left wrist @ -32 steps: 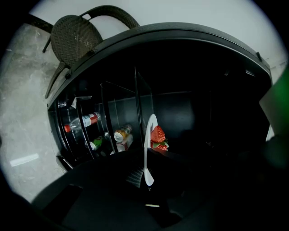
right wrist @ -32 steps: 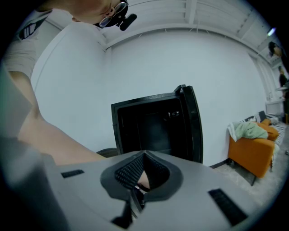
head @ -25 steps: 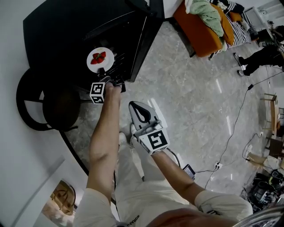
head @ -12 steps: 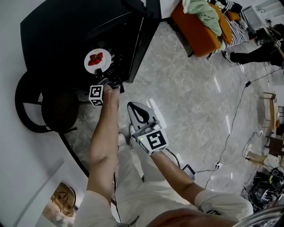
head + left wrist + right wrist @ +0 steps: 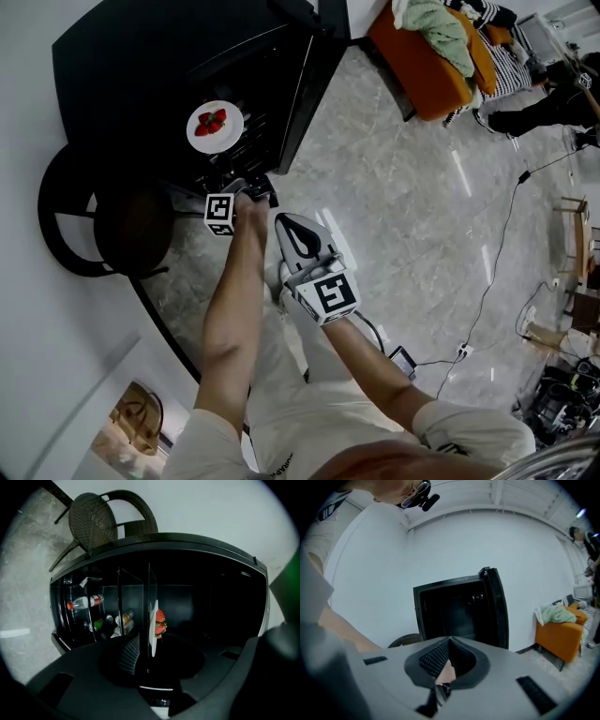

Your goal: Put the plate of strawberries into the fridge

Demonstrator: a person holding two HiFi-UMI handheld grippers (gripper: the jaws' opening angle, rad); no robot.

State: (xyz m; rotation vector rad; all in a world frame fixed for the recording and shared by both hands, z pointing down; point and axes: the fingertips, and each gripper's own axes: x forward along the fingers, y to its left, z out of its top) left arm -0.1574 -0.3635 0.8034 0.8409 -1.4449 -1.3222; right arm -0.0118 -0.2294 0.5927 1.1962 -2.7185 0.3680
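At eleven o'clock in the head view I see the black fridge (image 5: 169,56) with its door (image 5: 302,94) swung open, and the round white plate (image 5: 216,127) of red strawberries (image 5: 210,122) sits inside the compartment. My left gripper (image 5: 248,183) hangs at five o'clock of the plate, near it but clear of it. The right gripper (image 5: 281,221) is just at four o'clock of the left one, over the grey marble floor (image 5: 422,216). A dark wicker chair (image 5: 103,220) stands at nine o'clock, beside the fridge. An orange sofa (image 5: 422,66) with a green cloth (image 5: 431,23) on it lies at one o'clock.

From the left gripper view, the left gripper (image 5: 150,651) has its fingers (image 5: 129,652) apart with nothing between them. Beyond their gap, at twelve o'clock, the plate (image 5: 153,625) shows edge-on inside the fridge (image 5: 211,602), well past the tips. The strawberries (image 5: 160,622) are at its three o'clock. A clear plastic bottle (image 5: 84,603) with a red label shows at ten o'clock of the plate, and the wicker chair (image 5: 93,517) at eleven o'clock of the view.

From the right gripper view, the right gripper (image 5: 450,641) has its fingers (image 5: 436,658) pressed together and grips nothing. The open fridge (image 5: 450,611) stands at twelve o'clock past them, and the sofa (image 5: 560,639) at three o'clock.
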